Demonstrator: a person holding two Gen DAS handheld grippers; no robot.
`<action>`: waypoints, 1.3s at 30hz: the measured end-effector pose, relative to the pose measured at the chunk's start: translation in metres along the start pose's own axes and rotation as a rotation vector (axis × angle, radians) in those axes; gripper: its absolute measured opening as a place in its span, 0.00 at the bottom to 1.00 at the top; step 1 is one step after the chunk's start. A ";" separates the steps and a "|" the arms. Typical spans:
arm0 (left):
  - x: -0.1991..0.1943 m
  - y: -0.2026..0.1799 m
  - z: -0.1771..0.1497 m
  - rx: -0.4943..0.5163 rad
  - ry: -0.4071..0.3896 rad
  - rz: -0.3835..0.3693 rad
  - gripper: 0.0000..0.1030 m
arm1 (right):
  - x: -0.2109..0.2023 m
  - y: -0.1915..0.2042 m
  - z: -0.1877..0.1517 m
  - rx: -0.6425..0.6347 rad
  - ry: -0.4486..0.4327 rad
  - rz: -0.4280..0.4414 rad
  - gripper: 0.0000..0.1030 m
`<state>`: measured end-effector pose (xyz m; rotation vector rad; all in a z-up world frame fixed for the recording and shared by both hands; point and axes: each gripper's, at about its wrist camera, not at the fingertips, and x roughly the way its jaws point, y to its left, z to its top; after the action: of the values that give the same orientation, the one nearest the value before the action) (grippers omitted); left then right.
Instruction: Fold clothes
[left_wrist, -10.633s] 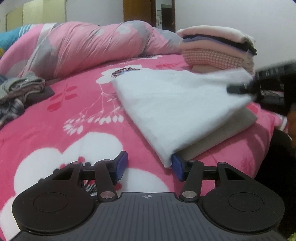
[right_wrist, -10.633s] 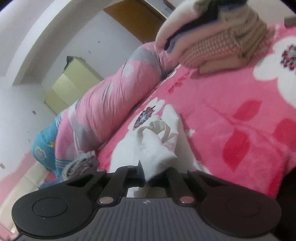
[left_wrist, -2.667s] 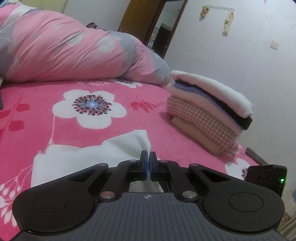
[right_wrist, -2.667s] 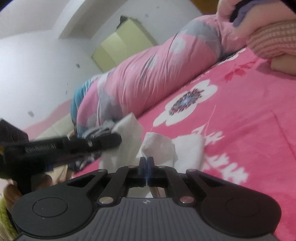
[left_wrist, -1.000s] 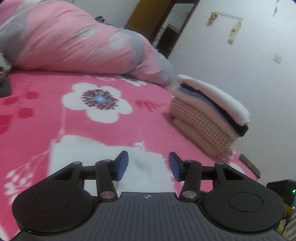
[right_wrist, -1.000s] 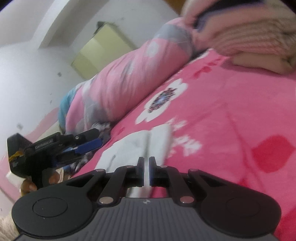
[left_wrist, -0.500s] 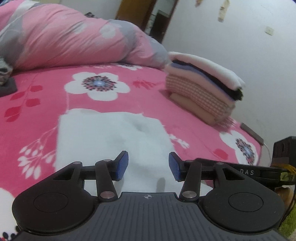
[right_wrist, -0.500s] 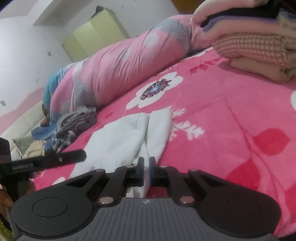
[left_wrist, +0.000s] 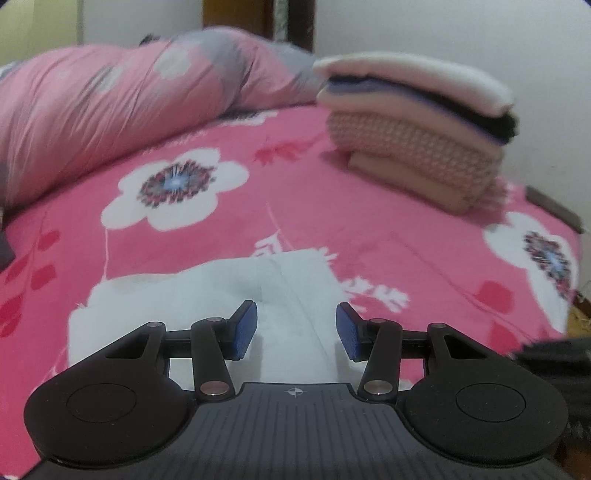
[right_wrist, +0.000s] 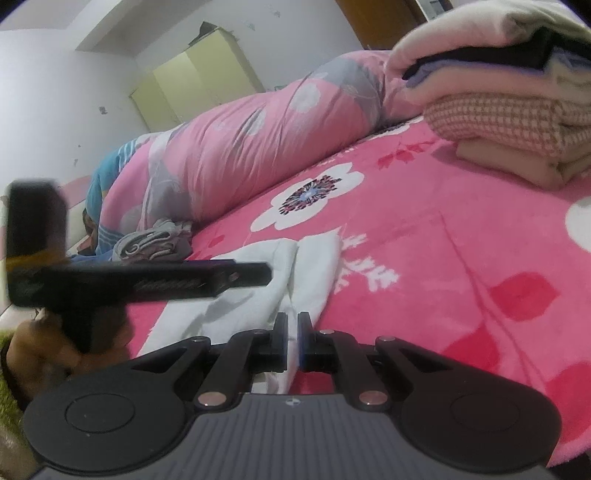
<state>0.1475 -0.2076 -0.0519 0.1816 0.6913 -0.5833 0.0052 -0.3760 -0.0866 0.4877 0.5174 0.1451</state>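
A white garment (left_wrist: 207, 295) lies folded flat on the pink flowered bedspread (left_wrist: 406, 251). My left gripper (left_wrist: 295, 328) hovers just over its near part. Its blue pads stand apart and are closing, with cloth below the gap and nothing pressed between them. In the right wrist view the same left gripper (right_wrist: 147, 280) reaches in from the left above the white garment (right_wrist: 314, 266). My right gripper (right_wrist: 293, 339) is shut on the garment's near edge, a thin fold of white cloth between its pads.
A stack of folded clothes (left_wrist: 413, 136) stands at the bed's far right corner. A rolled pink duvet (left_wrist: 129, 110) lies along the back. Crumpled grey clothes (right_wrist: 155, 243) sit at the far left, and a person's hand (right_wrist: 37, 350) holds the left gripper.
My left gripper has swung across and come low over the white garment, closer to the right gripper. The right gripper keeps its hold on the cloth edge and has barely moved.
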 end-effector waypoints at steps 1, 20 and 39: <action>0.007 0.000 0.002 -0.016 0.013 0.017 0.44 | 0.000 -0.002 -0.001 0.005 0.000 0.001 0.05; -0.038 0.065 -0.019 -0.426 -0.272 -0.203 0.00 | 0.014 -0.013 0.013 -0.080 0.010 0.076 0.06; -0.079 0.092 -0.048 -0.506 -0.365 -0.200 0.00 | 0.120 0.066 0.040 -0.722 0.334 0.318 0.33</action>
<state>0.1243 -0.0805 -0.0401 -0.4608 0.4835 -0.5945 0.1280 -0.3043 -0.0778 -0.1721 0.6664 0.6989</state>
